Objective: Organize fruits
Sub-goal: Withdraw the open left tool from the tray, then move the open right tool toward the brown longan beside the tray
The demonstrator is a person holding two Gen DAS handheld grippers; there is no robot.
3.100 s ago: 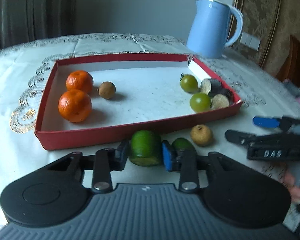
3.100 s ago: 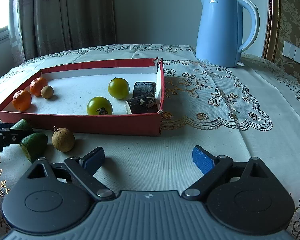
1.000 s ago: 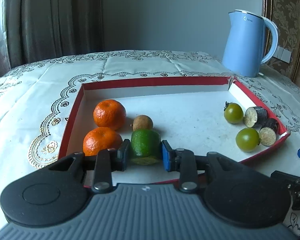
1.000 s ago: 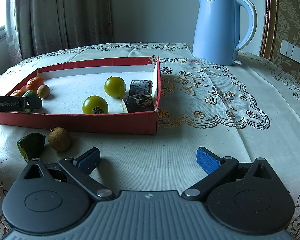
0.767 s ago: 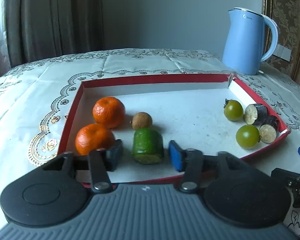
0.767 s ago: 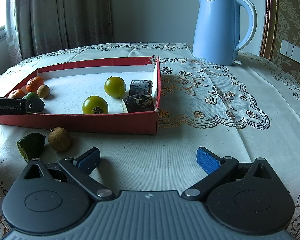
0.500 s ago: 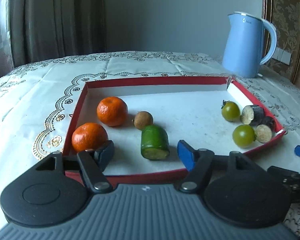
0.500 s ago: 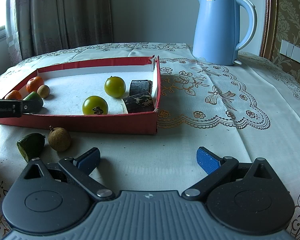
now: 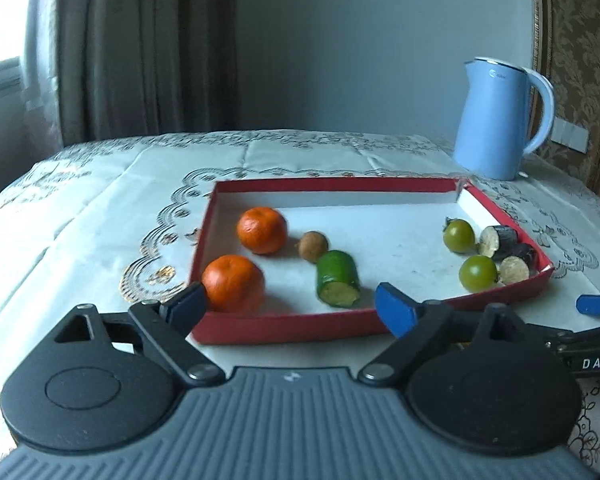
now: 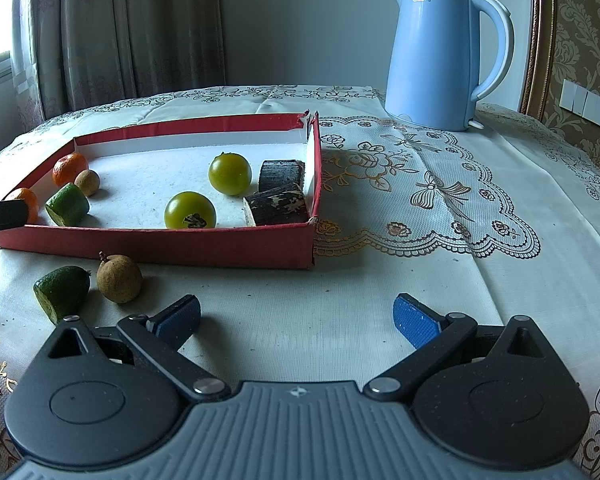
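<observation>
Since the frames a second before, the left gripper (image 9: 290, 306) had let go of the green cucumber piece (image 9: 337, 278) and drawn back toward the near wall of the red box (image 9: 284, 326); its jaws stood wide apart with nothing between them. The cucumber piece lay on its side on the white floor of the box, cut face toward the camera, just in front of a small brown longan (image 9: 313, 246). Two oranges sat to the left of it: the near orange (image 9: 233, 283) by the front-left corner, the far orange (image 9: 262, 230) behind it. At the right end of the box were two green tomatoes (image 9: 459, 235) and two dark cut chunks (image 9: 498, 237) against the right wall; what those chunks were could not be told for sure, possibly eggplant.

The right gripper (image 10: 296, 320) hovered low over the tablecloth (image 10: 380, 280) in front of the box, jaws also wide and empty. Just ahead of its left finger, outside the box, a second cucumber piece (image 10: 62, 292) and a second longan (image 10: 119, 279) rested side by side on the cloth, close to the box's front wall. A tip of the left gripper showed at the left edge of the right wrist view, beside the near orange. A blue kettle (image 10: 440, 56) stood well behind the box on the right.
</observation>
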